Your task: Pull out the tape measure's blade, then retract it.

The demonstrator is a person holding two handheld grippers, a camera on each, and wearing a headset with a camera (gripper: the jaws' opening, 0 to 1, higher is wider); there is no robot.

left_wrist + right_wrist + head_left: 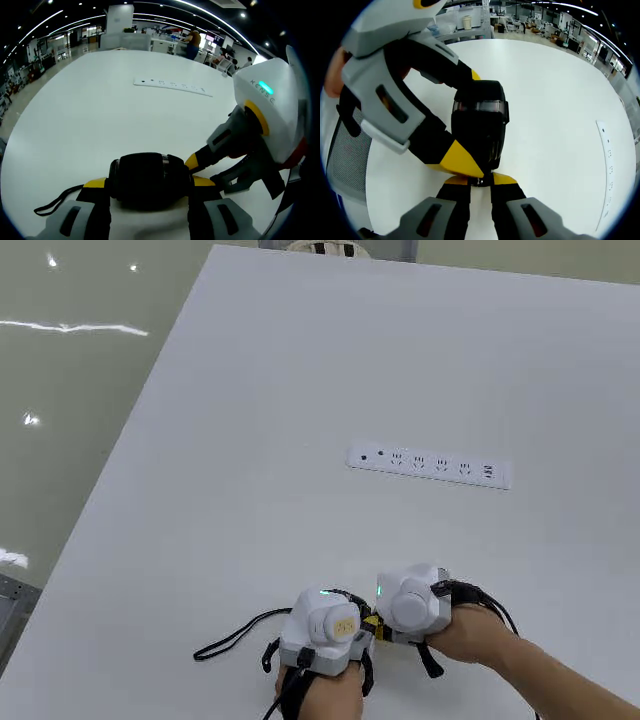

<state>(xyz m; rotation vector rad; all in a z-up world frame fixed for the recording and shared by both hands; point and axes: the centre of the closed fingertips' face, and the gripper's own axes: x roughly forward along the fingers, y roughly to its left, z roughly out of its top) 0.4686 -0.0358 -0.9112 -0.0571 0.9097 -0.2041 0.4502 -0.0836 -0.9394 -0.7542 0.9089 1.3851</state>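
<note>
A black tape measure (371,625) lies near the front edge of the white table, between the two grippers. In the left gripper view its black case (150,177) sits between my left gripper's (150,184) yellow-tipped fingers (97,184), which are shut on it. My right gripper (480,181) faces the case (480,125) and is shut on the small blade tip at the case's mouth. No length of blade shows. In the head view the left gripper (352,632) and right gripper (385,622) nearly touch. A black wrist strap (232,637) trails left from the case.
A white power strip (428,465) lies across the middle of the table (300,390), well beyond the grippers. The table's left edge runs diagonally beside a glossy floor (70,390). People and desks stand far off (192,37).
</note>
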